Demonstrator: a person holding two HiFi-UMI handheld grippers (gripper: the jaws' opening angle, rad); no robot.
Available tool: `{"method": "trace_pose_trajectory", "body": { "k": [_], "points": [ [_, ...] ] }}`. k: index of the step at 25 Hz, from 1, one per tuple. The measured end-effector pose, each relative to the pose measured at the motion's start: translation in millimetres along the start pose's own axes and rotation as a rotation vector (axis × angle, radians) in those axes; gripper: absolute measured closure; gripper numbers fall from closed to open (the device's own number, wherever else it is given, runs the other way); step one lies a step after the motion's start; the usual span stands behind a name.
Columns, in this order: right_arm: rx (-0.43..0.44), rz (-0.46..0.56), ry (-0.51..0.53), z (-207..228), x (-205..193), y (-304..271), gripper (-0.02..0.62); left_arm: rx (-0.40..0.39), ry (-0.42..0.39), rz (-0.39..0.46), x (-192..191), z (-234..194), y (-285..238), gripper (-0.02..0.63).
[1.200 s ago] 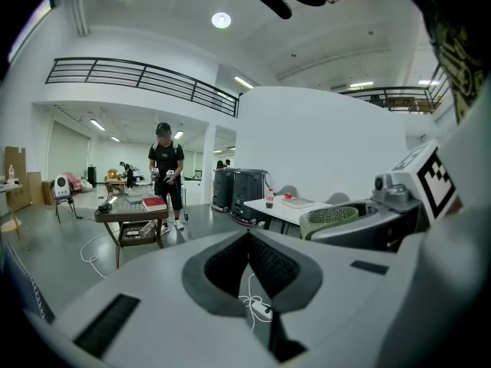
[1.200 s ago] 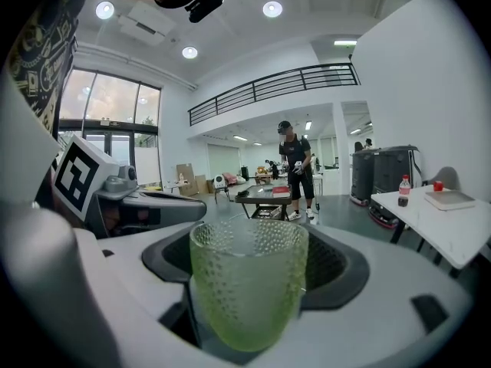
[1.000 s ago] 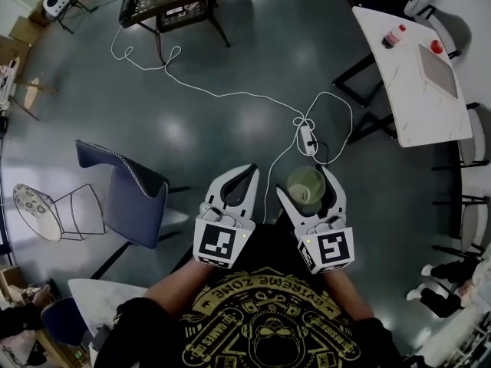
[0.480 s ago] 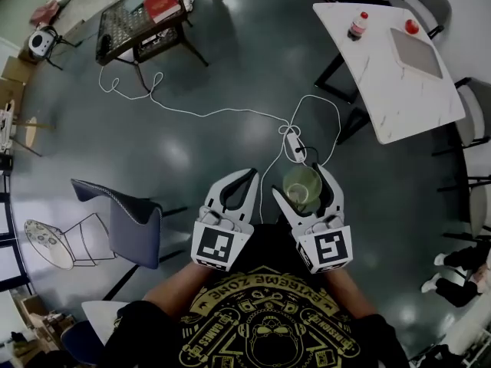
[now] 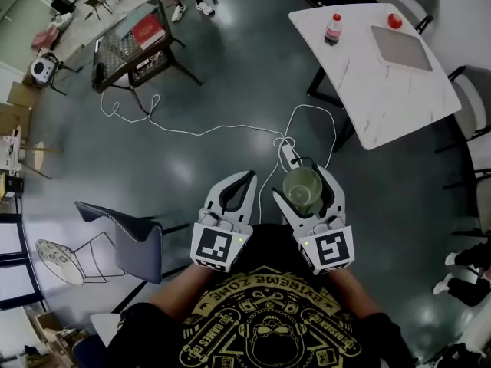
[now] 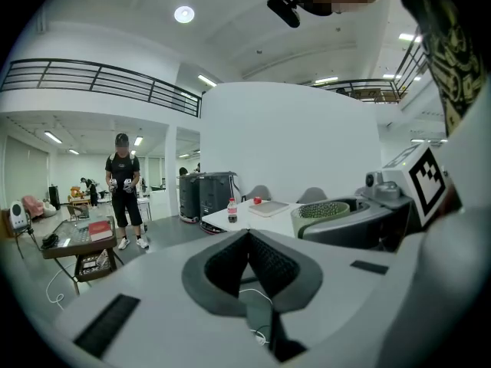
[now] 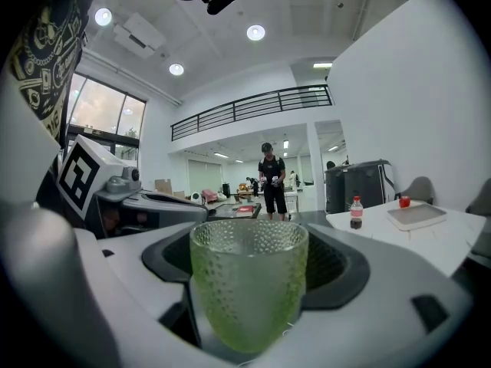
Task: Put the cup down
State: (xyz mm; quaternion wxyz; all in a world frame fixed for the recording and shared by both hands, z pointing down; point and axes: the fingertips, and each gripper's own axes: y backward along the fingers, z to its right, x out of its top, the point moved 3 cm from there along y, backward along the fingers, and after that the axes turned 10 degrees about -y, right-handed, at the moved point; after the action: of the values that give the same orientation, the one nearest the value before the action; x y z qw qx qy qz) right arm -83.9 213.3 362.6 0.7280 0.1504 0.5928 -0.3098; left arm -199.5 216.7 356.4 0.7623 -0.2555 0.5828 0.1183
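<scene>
A green dimpled glass cup [image 7: 247, 290] stands upright between the jaws of my right gripper [image 7: 249, 282], which is shut on it. From the head view the cup [image 5: 301, 188] hangs above the dark floor in the right gripper [image 5: 304, 186]. My left gripper [image 5: 247, 181] is beside it at the same height, shut with nothing in it; its fingertips meet in the left gripper view [image 6: 247, 240]. The white table [image 5: 383, 90] lies ahead to the right, well apart from the cup.
On the white table stand a small bottle [image 5: 332, 29], a red object [image 5: 394, 21] and a grey tray [image 5: 405, 48]. A white cable with a power strip [image 5: 290, 155] trails over the floor ahead. A blue chair [image 5: 126, 232] is at left, a dark low table [image 5: 138, 41] far left, a person [image 7: 271, 178] beyond.
The view has moved forward: the white table, the dark low table and the cable have shifted nearer and leftward. Both grippers keep the same pose, the cup still held.
</scene>
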Motion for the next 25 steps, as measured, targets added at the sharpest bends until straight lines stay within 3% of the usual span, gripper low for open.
{"method": "trace_pose_trajectory", "body": {
  "k": [10,25],
  "points": [
    [-0.031,0.052,-0.024,36.5,13.7,33.6,0.21,-0.051,-0.007,0.019,19.0,37.4,-37.3,0.597],
    [-0.178,0.059,-0.01,73.0,14.6,49.5,0.21,-0.149,0.015,0.048,18.4,55.4,-70.8,0.598]
  ]
}}
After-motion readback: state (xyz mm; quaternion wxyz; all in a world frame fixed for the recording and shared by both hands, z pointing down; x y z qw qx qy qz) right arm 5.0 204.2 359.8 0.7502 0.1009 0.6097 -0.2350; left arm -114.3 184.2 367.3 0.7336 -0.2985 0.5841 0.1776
